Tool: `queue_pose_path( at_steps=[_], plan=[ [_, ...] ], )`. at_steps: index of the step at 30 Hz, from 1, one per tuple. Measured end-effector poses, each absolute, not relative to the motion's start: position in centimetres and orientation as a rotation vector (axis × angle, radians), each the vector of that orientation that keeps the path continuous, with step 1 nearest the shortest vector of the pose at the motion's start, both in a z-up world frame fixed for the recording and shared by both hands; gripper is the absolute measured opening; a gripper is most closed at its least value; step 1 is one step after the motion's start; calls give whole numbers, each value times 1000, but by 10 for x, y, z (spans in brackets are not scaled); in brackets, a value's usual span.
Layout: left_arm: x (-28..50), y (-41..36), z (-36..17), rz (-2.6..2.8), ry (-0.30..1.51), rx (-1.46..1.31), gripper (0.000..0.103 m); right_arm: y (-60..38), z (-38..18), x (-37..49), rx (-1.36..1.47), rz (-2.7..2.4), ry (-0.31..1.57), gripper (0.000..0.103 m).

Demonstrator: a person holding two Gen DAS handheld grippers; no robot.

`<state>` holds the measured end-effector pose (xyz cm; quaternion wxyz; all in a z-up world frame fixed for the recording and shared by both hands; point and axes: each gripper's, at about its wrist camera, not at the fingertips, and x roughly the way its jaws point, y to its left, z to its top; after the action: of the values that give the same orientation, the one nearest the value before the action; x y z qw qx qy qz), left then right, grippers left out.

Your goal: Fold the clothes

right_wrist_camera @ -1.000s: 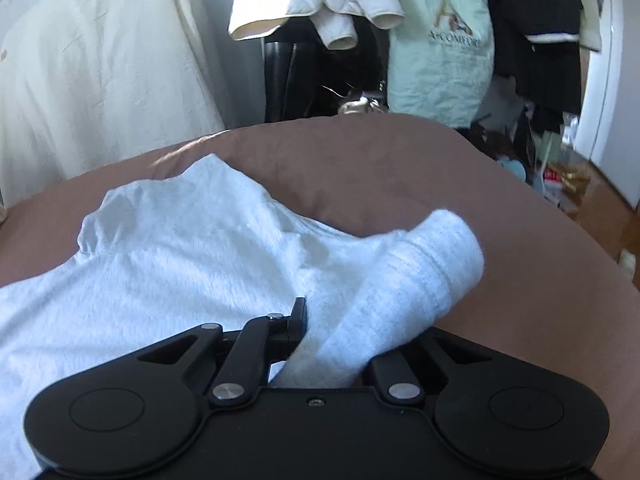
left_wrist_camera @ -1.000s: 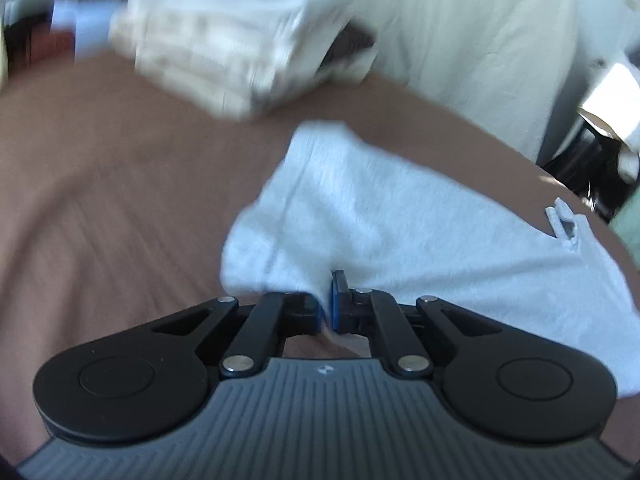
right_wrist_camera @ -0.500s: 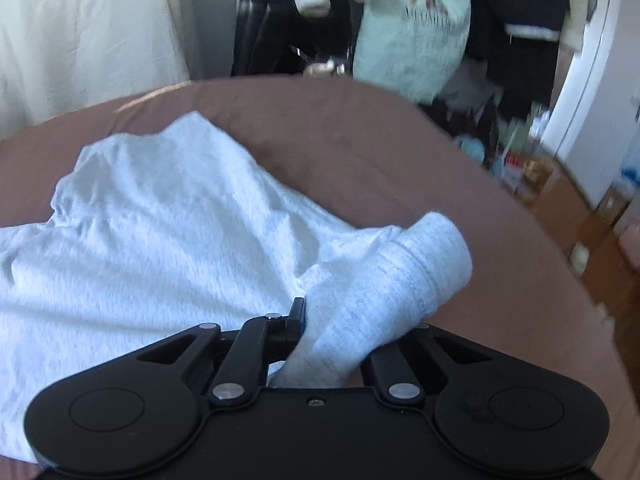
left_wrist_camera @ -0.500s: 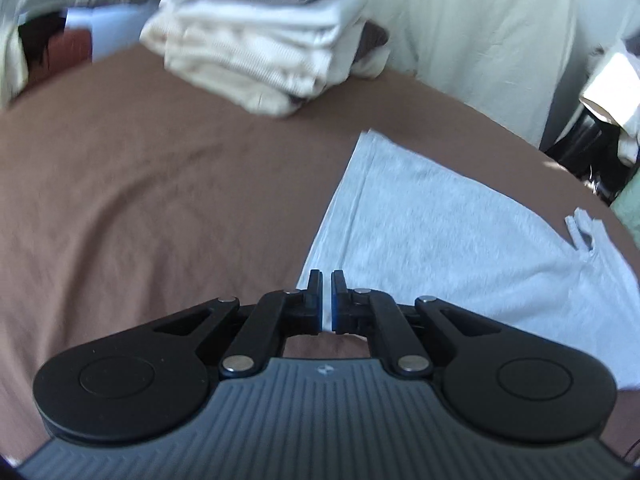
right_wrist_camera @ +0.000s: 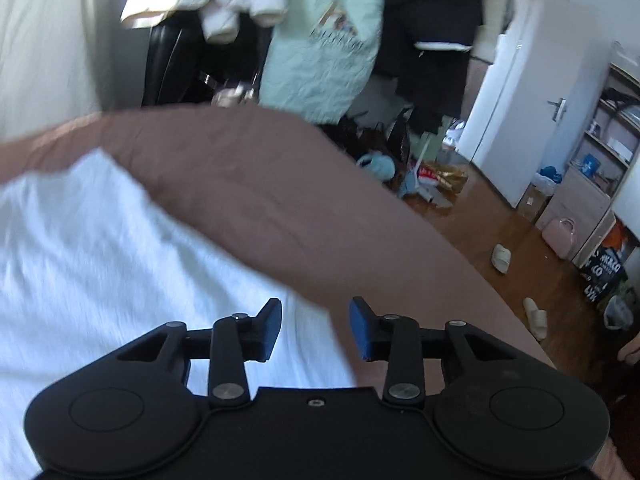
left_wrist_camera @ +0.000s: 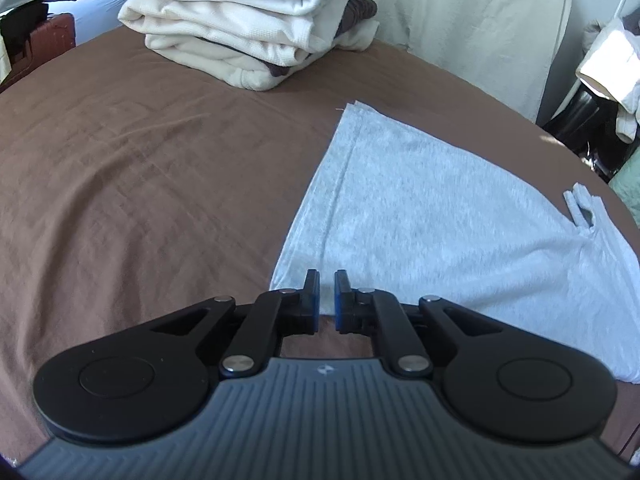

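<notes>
Shirt [left_wrist_camera: 420, 216] lies beneath both opening jaws (none gripping).

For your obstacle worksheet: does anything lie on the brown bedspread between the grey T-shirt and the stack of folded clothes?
Nothing visible does. Only bare brown bedspread lies between the grey T-shirt and the stack of folded clothes.

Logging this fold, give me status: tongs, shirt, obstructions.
Left tongs opening, empty. Right tongs opening, nothing between. Grey shirt lies flat on brown bed. Folded stack sits apart, nothing blocking.
</notes>
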<state>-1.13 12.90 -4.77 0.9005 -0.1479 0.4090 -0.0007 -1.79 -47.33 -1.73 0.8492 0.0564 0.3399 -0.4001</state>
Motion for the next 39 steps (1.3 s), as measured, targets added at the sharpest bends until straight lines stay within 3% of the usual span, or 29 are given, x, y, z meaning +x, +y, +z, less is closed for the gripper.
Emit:
queue_pose_path(
  at_steps=[2, 4, 15, 20, 23, 28, 33, 39],
  plan=[
    [-11, 127, -47, -11, 844, -302, 17, -476, -13, -24, 159, -856, 658, 52],
    [-12, 128, -44, -16, 833, -299, 24, -481, -8, -34, 243, -850, 593, 52],
    [-4, 115, -27, -119, 781, -276, 36, -426, 15, -34, 196, -614, 428, 55],
    [30, 105, -1, -202, 746, -107, 42, -357, 22, 2, 121, -248, 505, 56],
    [49, 107, -4, -246, 747, -71, 53, -305, 23, 23, 47, -71, 547, 60],
    [72, 122, -46, -273, 820, -285, 54, -234, 9, 56, 52, 144, 604, 61],
    [63, 115, -56, -260, 869, -163, 54, -177, -12, 74, -20, 178, 700, 62],
    [61, 116, -51, -265, 853, -211, 56, -161, -37, 77, -44, 260, 743, 61]
  ],
)
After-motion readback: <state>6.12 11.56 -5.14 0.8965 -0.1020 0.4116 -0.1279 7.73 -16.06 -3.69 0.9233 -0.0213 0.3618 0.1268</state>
